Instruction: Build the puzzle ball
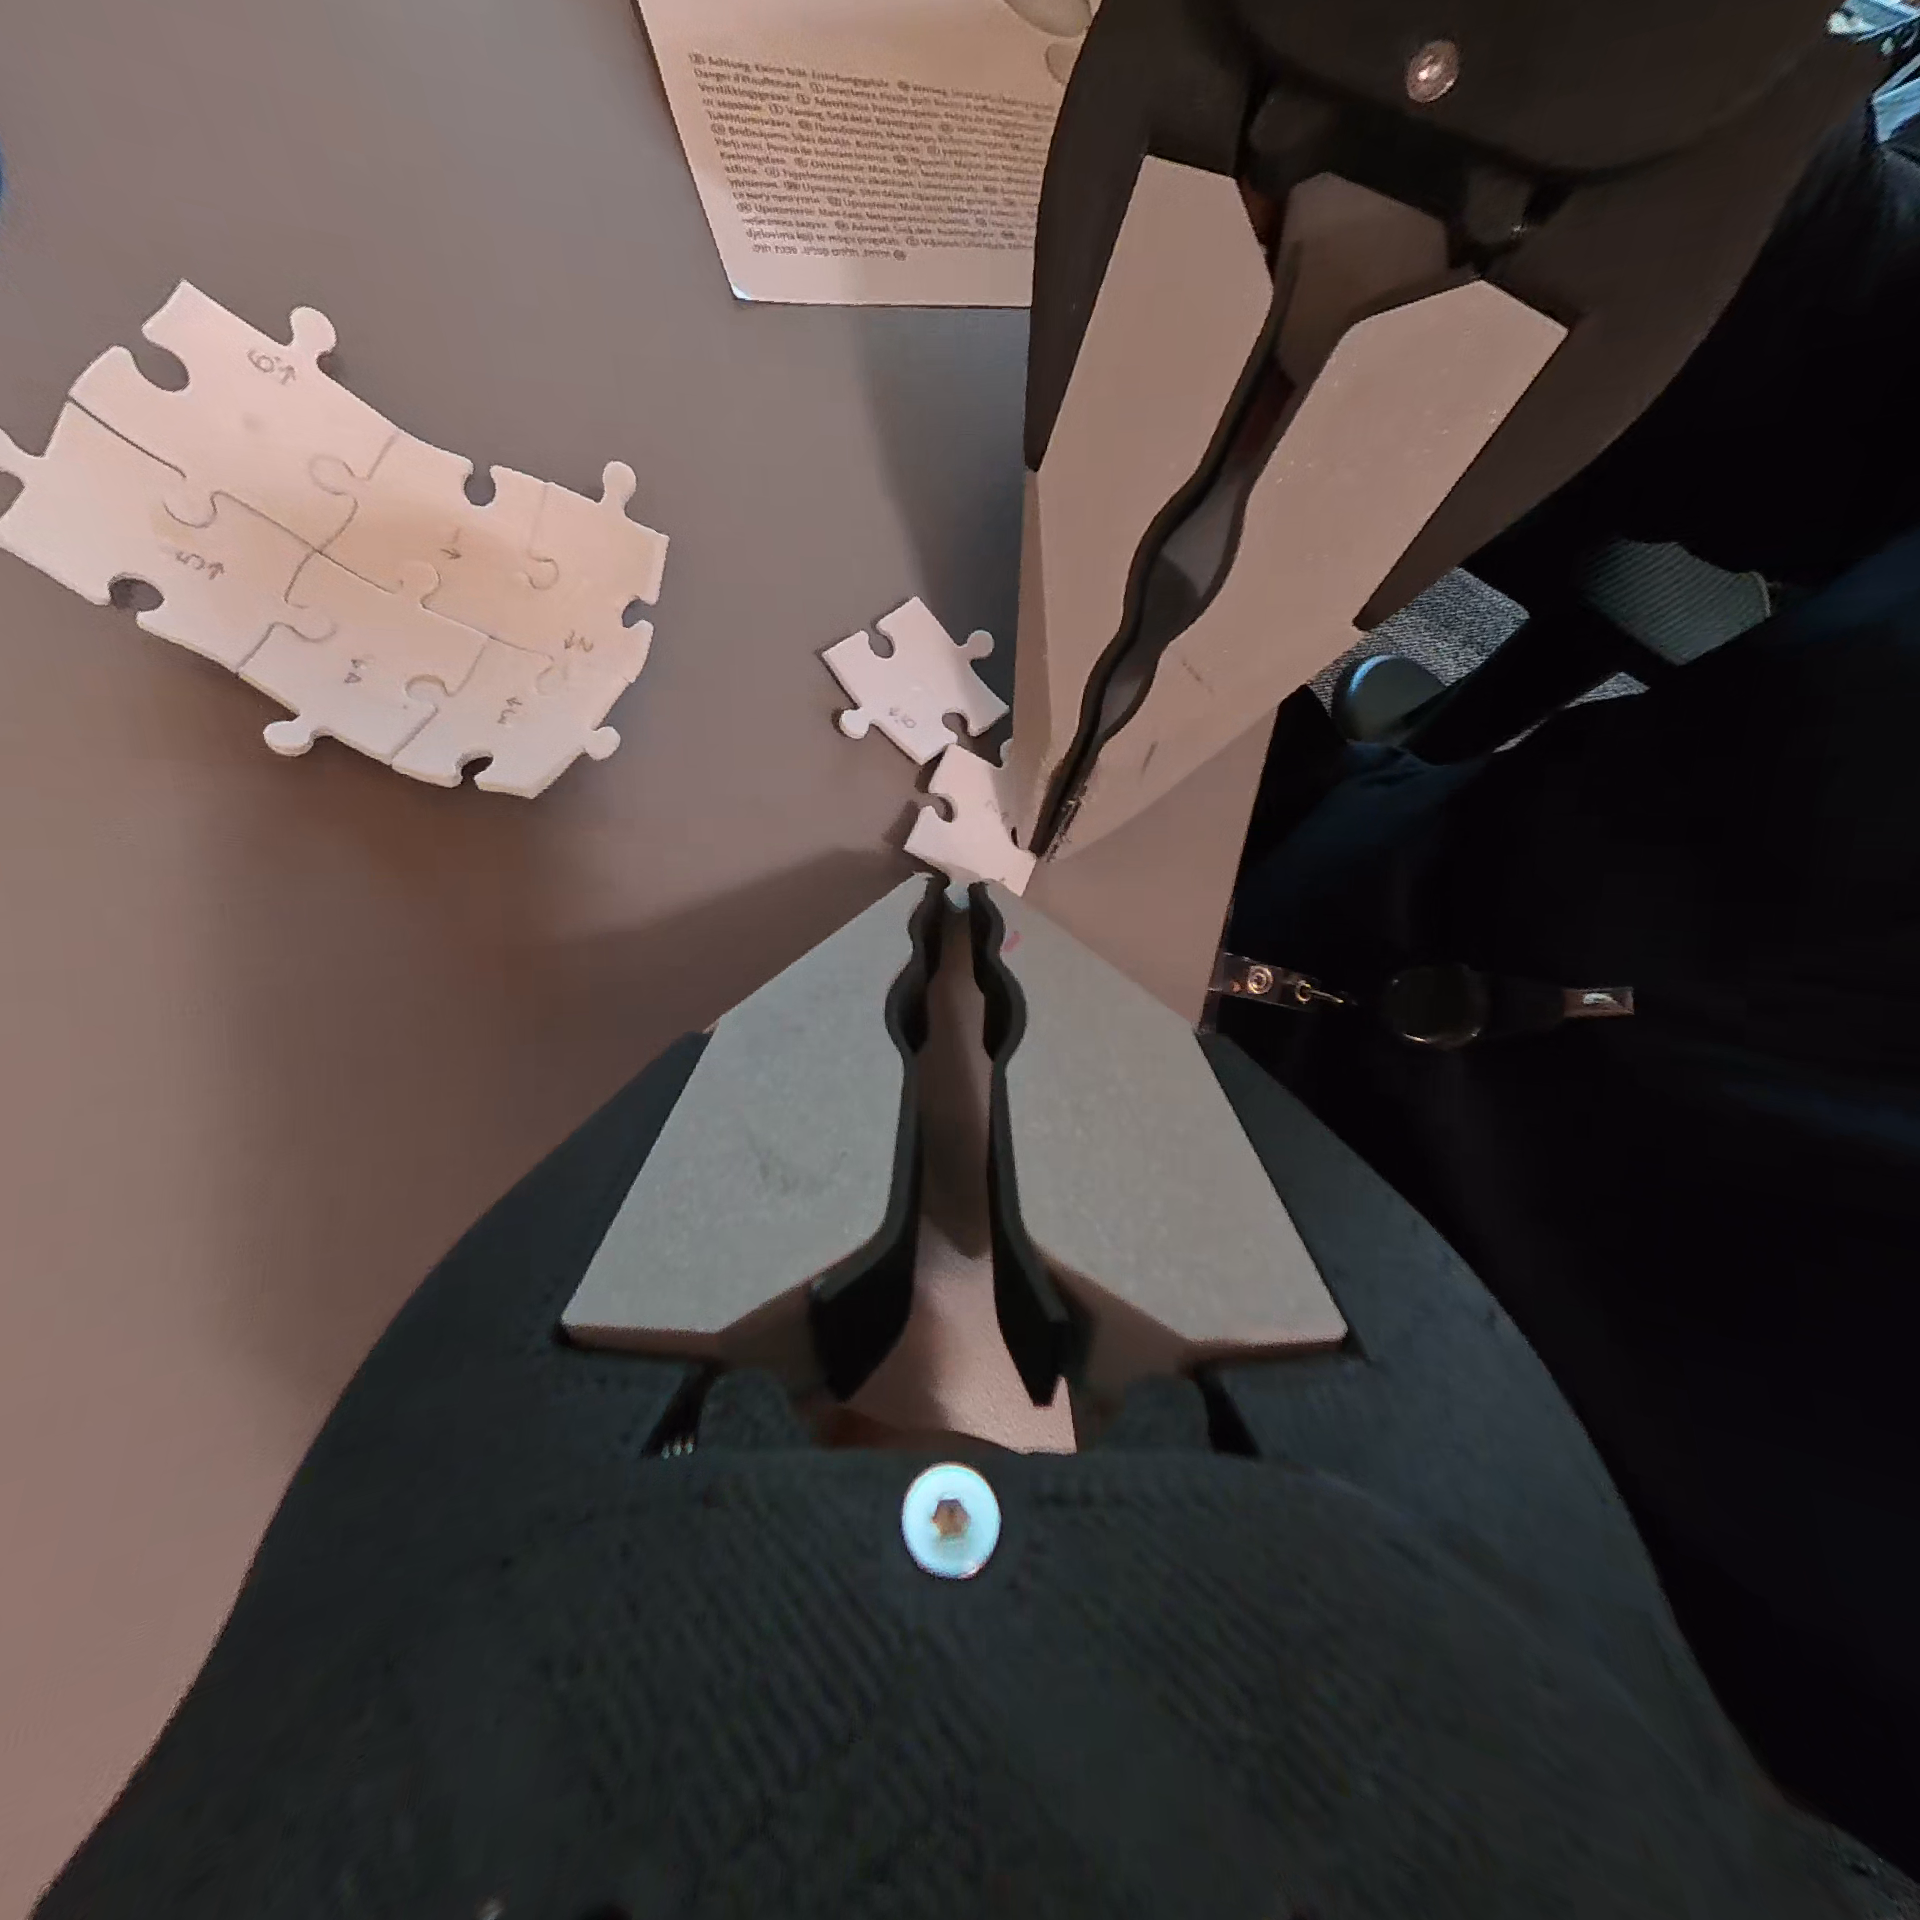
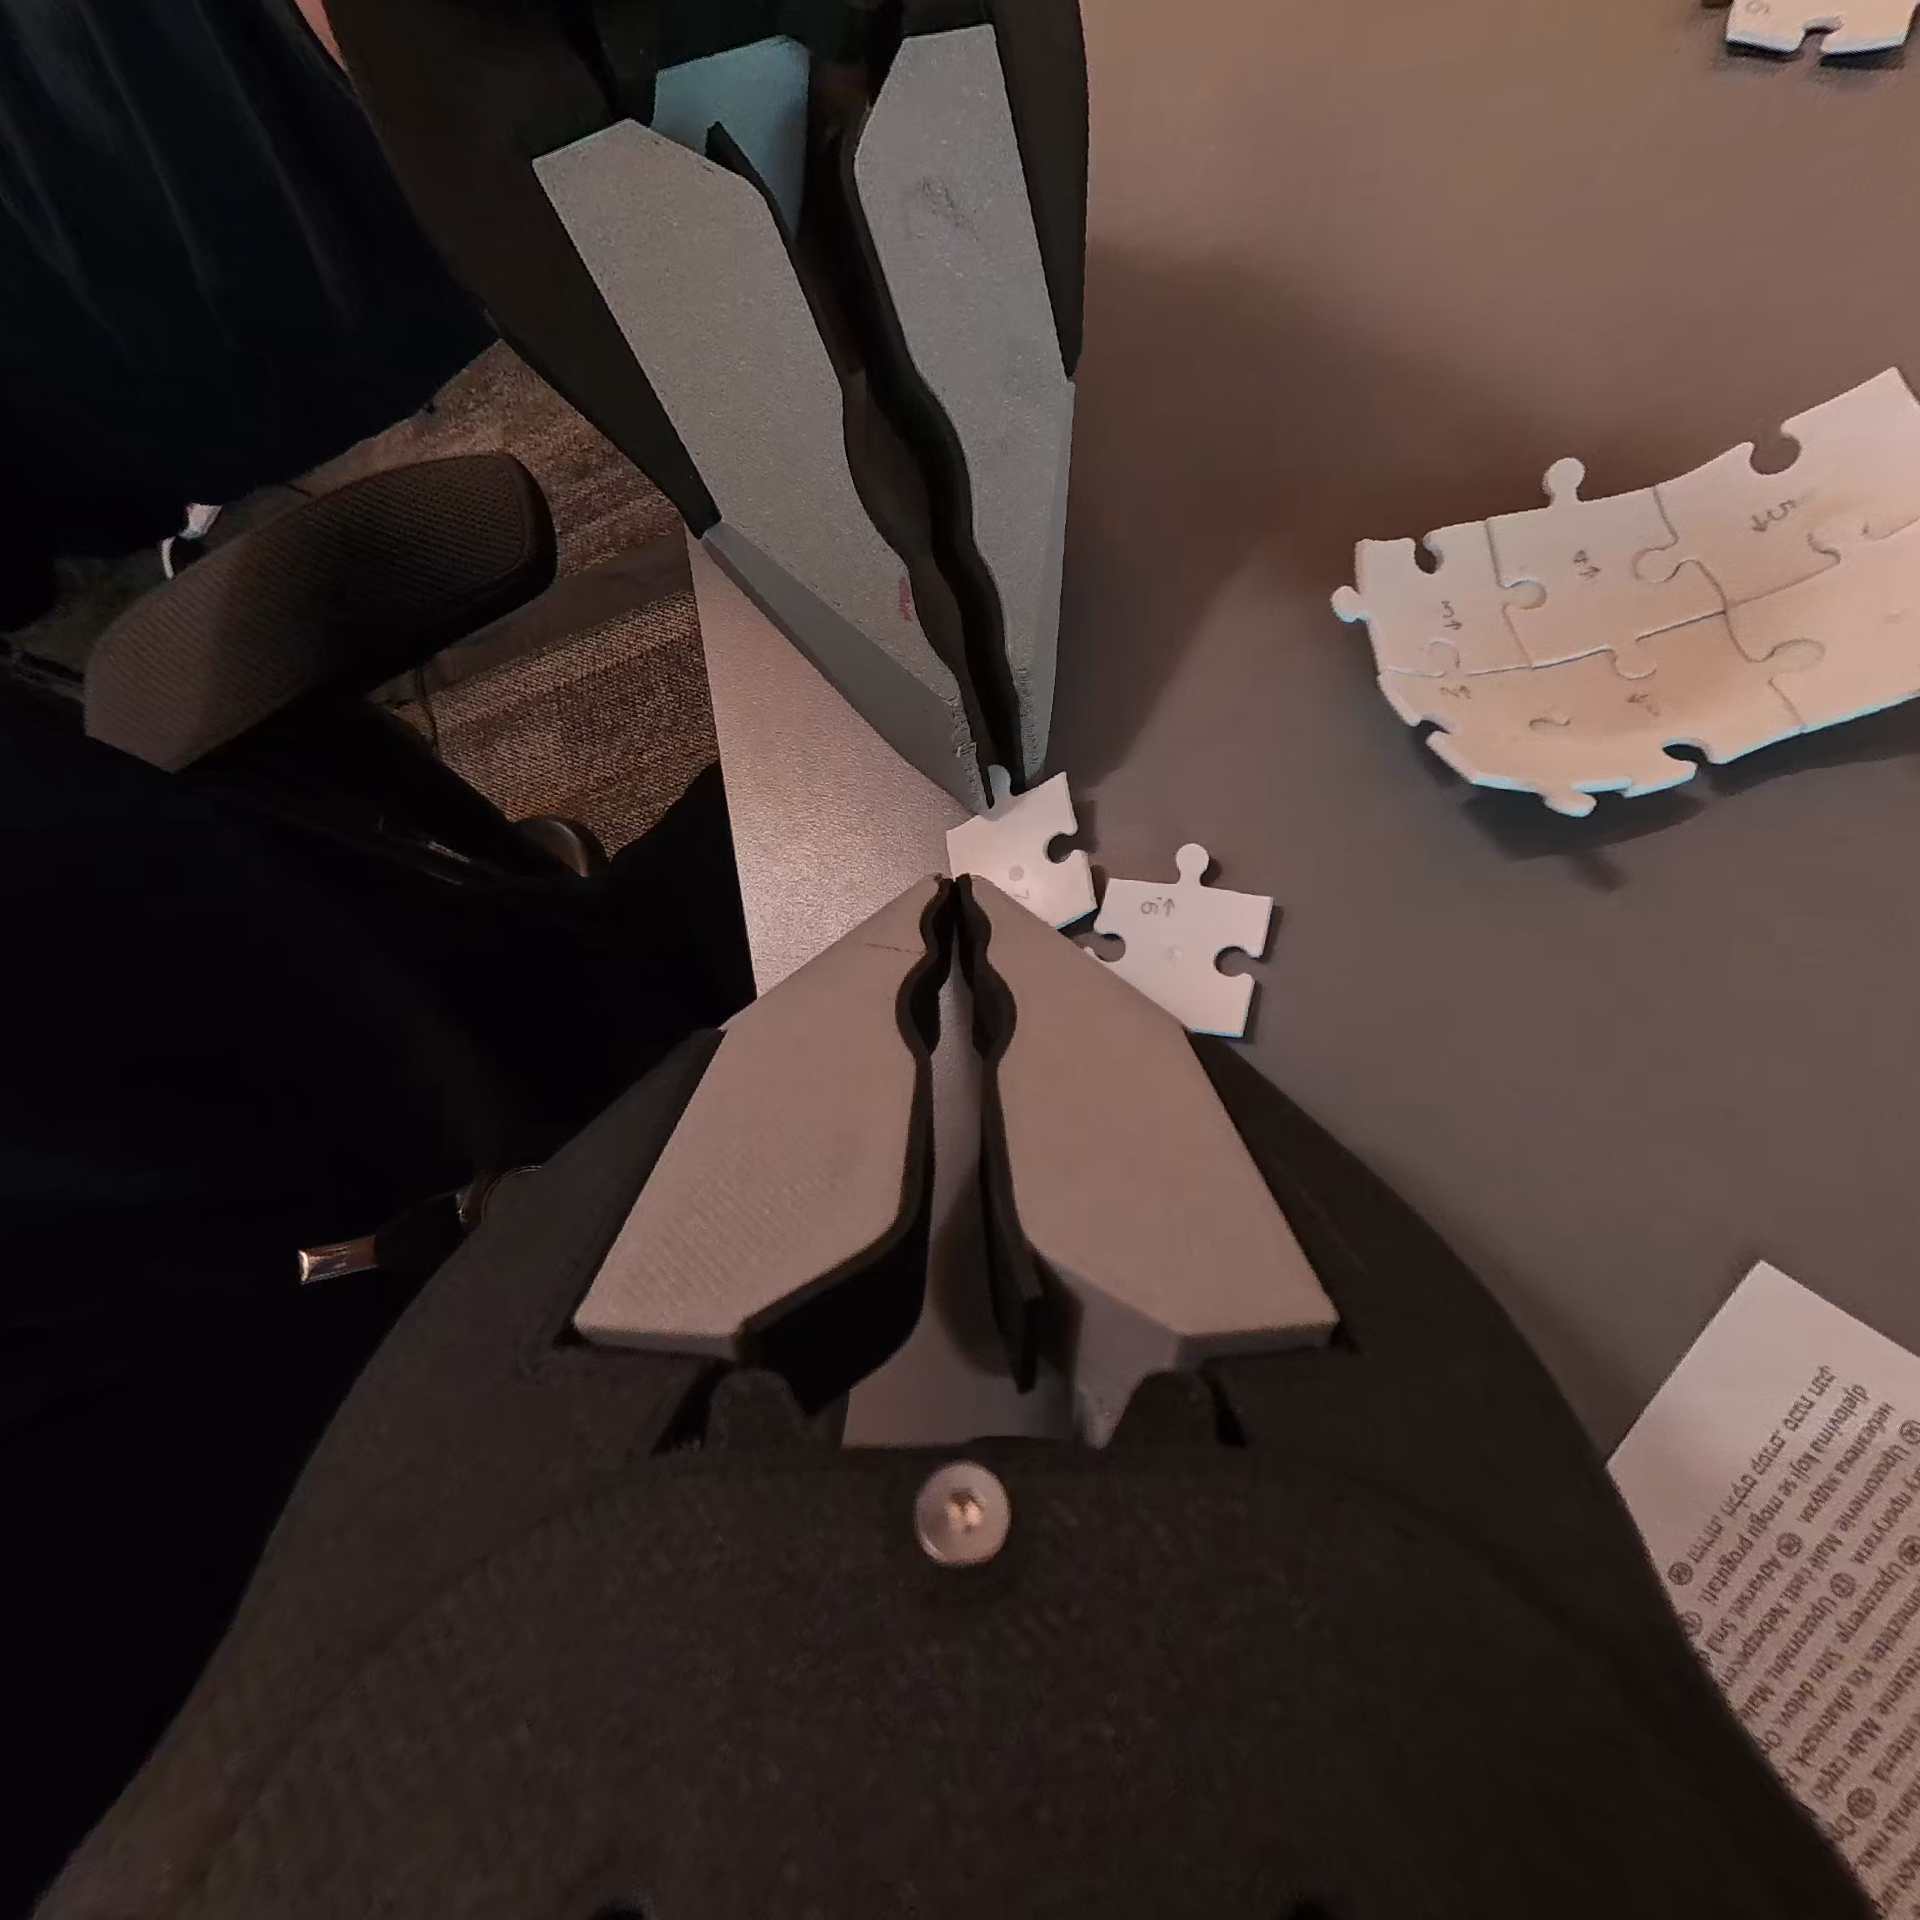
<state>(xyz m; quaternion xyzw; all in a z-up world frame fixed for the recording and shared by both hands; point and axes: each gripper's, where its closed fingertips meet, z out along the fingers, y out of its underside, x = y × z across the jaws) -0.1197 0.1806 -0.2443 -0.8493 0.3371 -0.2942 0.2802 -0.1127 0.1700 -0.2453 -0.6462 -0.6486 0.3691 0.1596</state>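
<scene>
A small white puzzle piece (image 1: 971,821) is held between both grippers near the table's edge. My left gripper (image 1: 956,896) is shut on one of its tabs. My right gripper (image 1: 1044,831) comes in from above and is shut on the opposite edge. In the right wrist view the same piece (image 2: 1023,847) sits between my right gripper (image 2: 954,883) and the left gripper (image 2: 995,784). A second loose piece (image 1: 914,681) lies flat just beyond it and also shows in the right wrist view (image 2: 1184,951). A curved patch of several joined pieces (image 1: 343,561) lies further out on the table (image 2: 1662,644).
A printed paper sheet (image 1: 862,156) lies on the brown table (image 1: 416,1039) and shows in the right wrist view (image 2: 1787,1558). Another joined bit of puzzle (image 2: 1808,21) is at the far corner. A person in dark clothing (image 1: 1558,1247) and a chair (image 2: 312,603) are past the table edge. Less than 4 cm separates the two grippers' tips.
</scene>
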